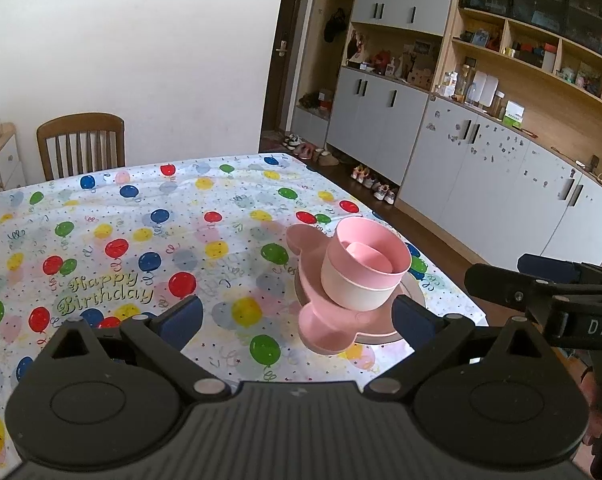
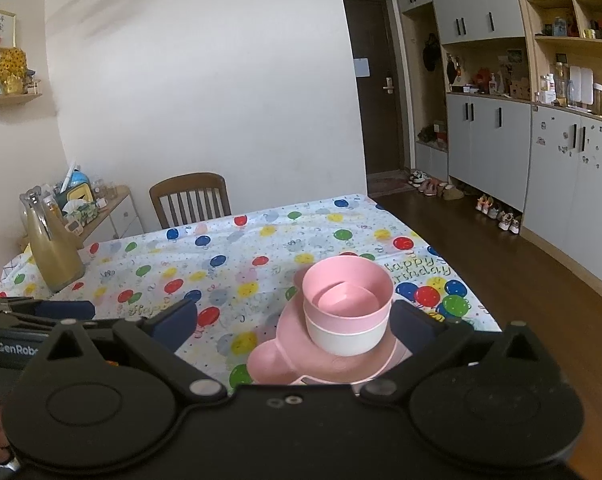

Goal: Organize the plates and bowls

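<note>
A pink mouse-shaped plate lies near the table's right edge on top of another plate whose pale rim shows. On it stands a pink bowl nested in a white bowl. My left gripper is open and empty, with the stack between and beyond its fingers. In the right wrist view the same plate and nested bowls sit between the fingers of my right gripper, which is open and empty. The right gripper also shows in the left wrist view.
The table has a balloon "Happy Birthday" cloth. A glass jug of yellowish liquid stands at the table's far left. A wooden chair is behind the table. Cabinets and shoes line the right wall.
</note>
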Available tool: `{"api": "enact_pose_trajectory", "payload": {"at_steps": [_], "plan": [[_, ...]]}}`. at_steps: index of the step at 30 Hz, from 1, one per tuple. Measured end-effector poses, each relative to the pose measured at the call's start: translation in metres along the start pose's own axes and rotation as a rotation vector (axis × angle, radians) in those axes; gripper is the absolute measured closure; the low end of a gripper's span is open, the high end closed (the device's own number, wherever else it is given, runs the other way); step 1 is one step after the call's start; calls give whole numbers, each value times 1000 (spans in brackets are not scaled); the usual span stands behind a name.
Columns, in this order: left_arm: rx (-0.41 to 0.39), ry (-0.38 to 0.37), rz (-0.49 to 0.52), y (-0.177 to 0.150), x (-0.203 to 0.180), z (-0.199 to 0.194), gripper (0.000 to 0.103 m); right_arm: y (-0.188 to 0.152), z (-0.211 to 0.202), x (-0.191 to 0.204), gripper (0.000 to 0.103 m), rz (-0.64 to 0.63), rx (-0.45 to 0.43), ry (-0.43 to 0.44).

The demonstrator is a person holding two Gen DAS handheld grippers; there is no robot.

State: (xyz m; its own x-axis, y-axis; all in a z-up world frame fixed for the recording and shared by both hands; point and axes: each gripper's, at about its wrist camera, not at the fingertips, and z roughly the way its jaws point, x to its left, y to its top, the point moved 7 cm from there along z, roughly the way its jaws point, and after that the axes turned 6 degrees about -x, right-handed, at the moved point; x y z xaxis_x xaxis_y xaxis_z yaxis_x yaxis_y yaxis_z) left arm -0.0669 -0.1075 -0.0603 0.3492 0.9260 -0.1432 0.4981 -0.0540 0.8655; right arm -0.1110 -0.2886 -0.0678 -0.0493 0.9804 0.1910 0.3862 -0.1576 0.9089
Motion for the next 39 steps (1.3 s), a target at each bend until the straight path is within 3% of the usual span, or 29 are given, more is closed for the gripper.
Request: {"api": "enact_pose_trajectory", "payload": {"at_steps": [39], "plan": [[-40,10,29,6,-4,6,2,-1,1,2,0,-4,13,6]]}}
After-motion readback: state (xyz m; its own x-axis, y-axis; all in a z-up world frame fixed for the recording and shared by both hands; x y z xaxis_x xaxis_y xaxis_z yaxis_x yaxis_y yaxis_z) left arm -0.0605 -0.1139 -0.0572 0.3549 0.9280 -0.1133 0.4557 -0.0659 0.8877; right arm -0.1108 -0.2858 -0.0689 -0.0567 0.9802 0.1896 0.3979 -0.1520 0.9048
